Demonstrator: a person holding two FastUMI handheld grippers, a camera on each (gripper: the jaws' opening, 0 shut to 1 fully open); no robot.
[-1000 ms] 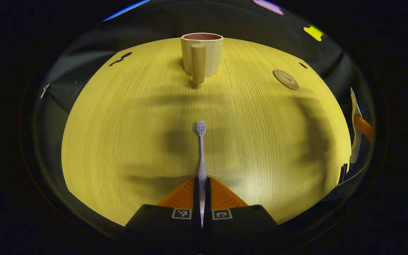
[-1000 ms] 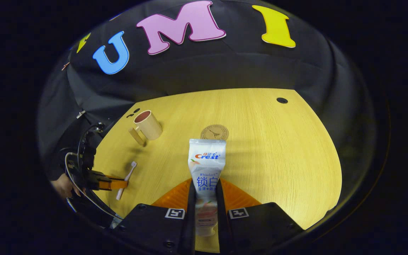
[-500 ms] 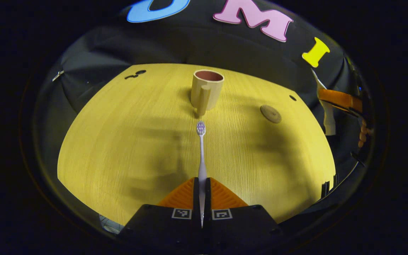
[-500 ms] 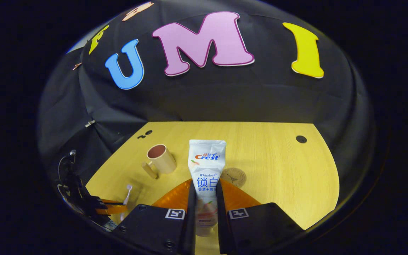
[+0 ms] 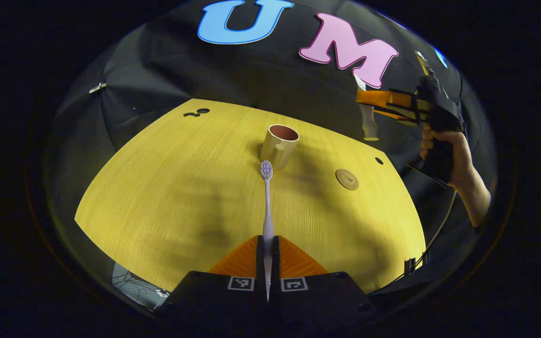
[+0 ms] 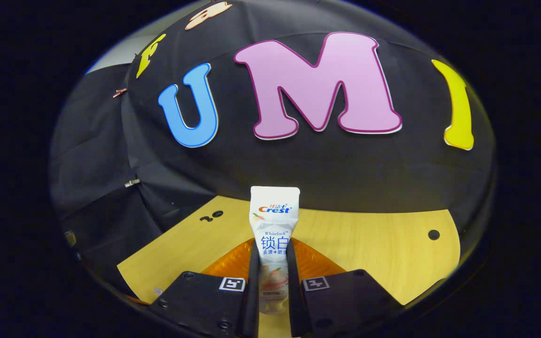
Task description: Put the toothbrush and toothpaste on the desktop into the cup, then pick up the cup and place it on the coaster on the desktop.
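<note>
Two views, both tools loaded.
Left gripper view: left gripper (image 5: 267,244) pinches toothbrush (image 5: 266,202) by its handle end, head pointing far toward cup (image 5: 280,146); coaster (image 5: 347,179) right of cup on desk (image 5: 167,188).
Right gripper (image 5: 369,110): far right, raised, tube hanging down.
Right gripper view: jaws clamp toothpaste (image 6: 274,225) low on its body, above desk.
Handling: brush light, stiff, thin, likely to pivot; tube soft, squeezes, grip mid-body. Cup light, could tip.

Black claw (image 5: 267,263) bodies (square markers), bare hand (image 5: 439,141).

Dim booth, soft broad shadows across the lit desktop (image 5: 167,188), strong fisheye bending at edges.
</note>
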